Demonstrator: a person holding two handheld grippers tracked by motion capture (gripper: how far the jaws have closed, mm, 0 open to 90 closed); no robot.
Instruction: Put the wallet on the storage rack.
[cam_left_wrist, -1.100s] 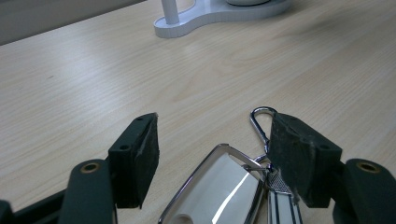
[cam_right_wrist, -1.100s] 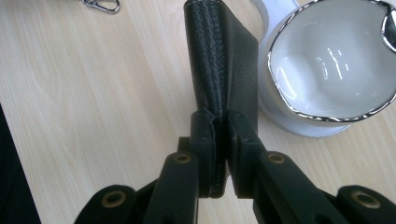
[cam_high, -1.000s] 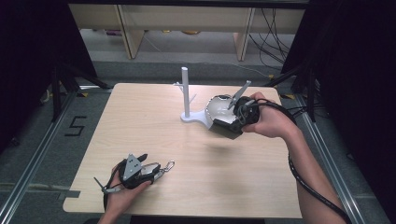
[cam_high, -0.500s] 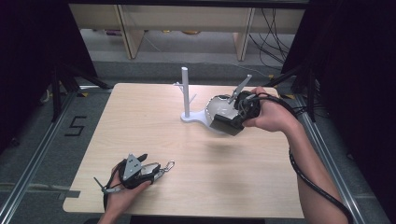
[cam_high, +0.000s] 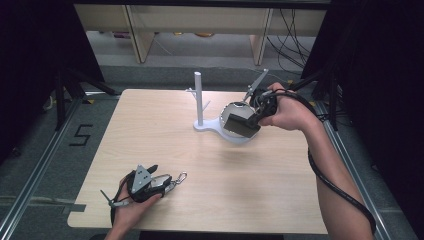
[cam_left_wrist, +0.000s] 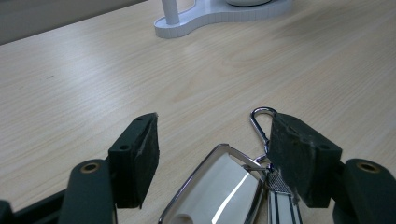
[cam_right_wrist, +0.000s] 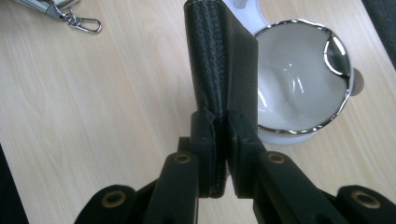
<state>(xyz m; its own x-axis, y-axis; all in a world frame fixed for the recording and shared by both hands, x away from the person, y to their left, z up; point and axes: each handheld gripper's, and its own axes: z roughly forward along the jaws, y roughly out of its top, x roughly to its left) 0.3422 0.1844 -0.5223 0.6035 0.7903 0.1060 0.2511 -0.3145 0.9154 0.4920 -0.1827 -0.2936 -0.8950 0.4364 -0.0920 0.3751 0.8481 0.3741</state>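
Right hand-held gripper (cam_high: 250, 120), seen from the high view, holds a black wallet (cam_high: 240, 125) above the white dish (cam_high: 235, 135) beside the white stand (cam_high: 199, 100), while the left hand-held gripper (cam_high: 167, 181) rests near the worktop's (cam_high: 150, 125) front edge; a "5" is marked on the floor. Left gripper view: jaws stand wide around a shiny key fob (cam_left_wrist: 219, 186) and its clasp (cam_left_wrist: 259, 123). Right gripper view: jaws pinch the wallet's (cam_right_wrist: 222, 65) stitched edge, the dish's (cam_right_wrist: 299, 79) chrome rim (cam_right_wrist: 289, 130) beside it
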